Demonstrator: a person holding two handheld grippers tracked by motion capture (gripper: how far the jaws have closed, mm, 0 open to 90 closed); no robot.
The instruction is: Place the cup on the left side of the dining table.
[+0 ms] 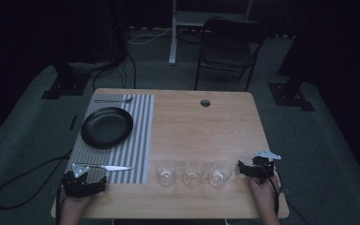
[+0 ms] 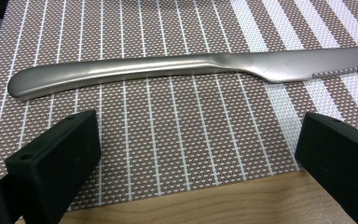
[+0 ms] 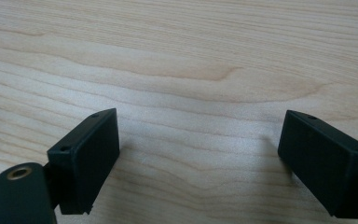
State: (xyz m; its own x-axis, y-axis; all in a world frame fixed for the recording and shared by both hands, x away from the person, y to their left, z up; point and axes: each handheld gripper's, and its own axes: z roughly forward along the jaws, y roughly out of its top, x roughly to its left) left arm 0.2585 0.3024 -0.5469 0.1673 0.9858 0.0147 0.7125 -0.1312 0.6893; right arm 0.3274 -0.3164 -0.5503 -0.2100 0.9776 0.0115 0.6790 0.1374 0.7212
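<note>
left gripper [image 1: 86, 182] fingers apart, lined up just short of knife [image 2: 186, 67] on striped mat [image 2: 168, 140], likely for pickup | right gripper [image 1: 255, 169] fingers apart, empty, over bare surface [image 3: 177, 56] beside three glasses [image 1: 193, 172]

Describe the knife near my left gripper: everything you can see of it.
The knife is a one-piece table knife in dull brushed metal, with a rounded handle end and a blade showing fine serrations along one edge. It lies flat on the striped placemat, near the mat's front edge, handle toward the left gripper, blade pointing toward the three glasses. Only the mat touches it. The gripper's open jaws sit just short of the handle, without contact.
</note>
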